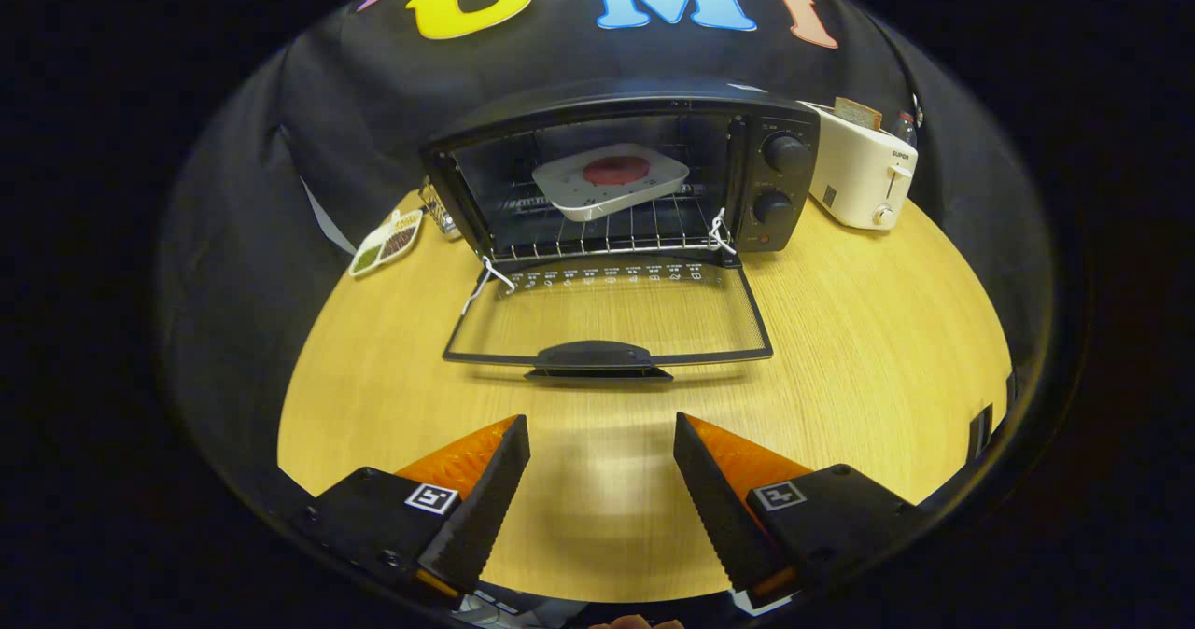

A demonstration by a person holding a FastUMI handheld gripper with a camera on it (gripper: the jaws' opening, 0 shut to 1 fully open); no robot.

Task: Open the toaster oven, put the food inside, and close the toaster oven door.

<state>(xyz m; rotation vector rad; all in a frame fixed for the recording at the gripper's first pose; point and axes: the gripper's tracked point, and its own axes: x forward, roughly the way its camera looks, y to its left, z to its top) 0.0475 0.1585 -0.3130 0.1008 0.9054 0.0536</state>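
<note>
Item: tongs (pixel 602 466). Fingers spread well apart, nothing between them, held low over the bare wood of the counter (pixel 868 349). They are short of the oven door and touch nothing.

Item: toaster oven (pixel 625 176). Black, standing toward the back of the counter against the dark cloth wall. Its cavity is open to view. Two round knobs (pixel 786 153) sit one above the other on the panel at its right side.

Item: oven door (pixel 611 316). Glass, dropped fully down and lying about level just over the counter, hinged at the oven's lower front. A row of small white markings runs along the glass near the hinge. Its dark handle (pixel 596 356) is the part nearest the tongs, just beyond the fingertips' reach.

Item: wire rack (pixel 607 232). Inside the oven, carrying the tray.

Item: white tray (pixel 611 181). Squarish with rounded corners, resting on the rack inside the oven, tilted slightly. A round red piece of food (pixel 616 170) lies in its middle.

Item: white toaster (pixel 859 176). To the right of the oven, near it, with a slice of bread (pixel 857 112) standing up out of the top slot.

Item: small divided dish (pixel 386 243). To the left of the oven, holding green and dark contents; what they are cannot be told.
</note>
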